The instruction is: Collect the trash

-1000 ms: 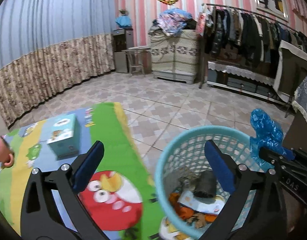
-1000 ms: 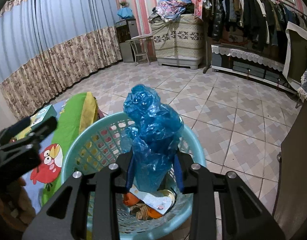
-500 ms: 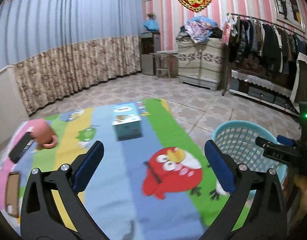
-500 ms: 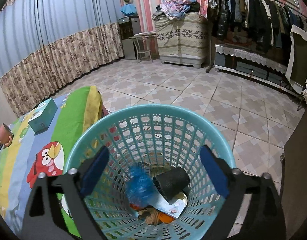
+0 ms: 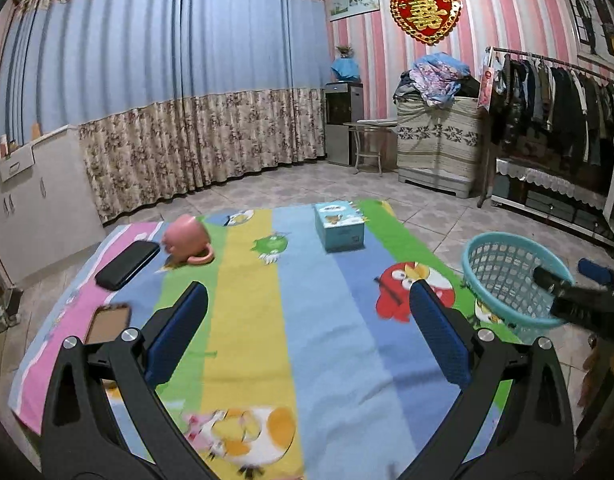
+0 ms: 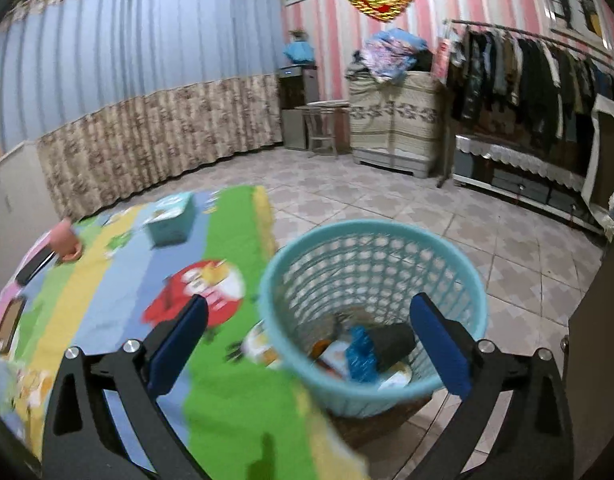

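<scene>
A cartoon cloth [image 5: 307,320] covers the counter, beside a tiled floor [image 6: 387,196]. Both the left claw [image 5: 307,332] and right claw [image 6: 307,340] stand wide and empty. The blue bag [image 6: 361,354] lies inside the teal basket [image 6: 371,240].

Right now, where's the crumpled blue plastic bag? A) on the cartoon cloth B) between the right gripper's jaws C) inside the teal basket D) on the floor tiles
C: the blue plastic bag lies in the teal basket among other trash, and the right gripper has just been opening and stands wide with nothing between its jaws.
</scene>
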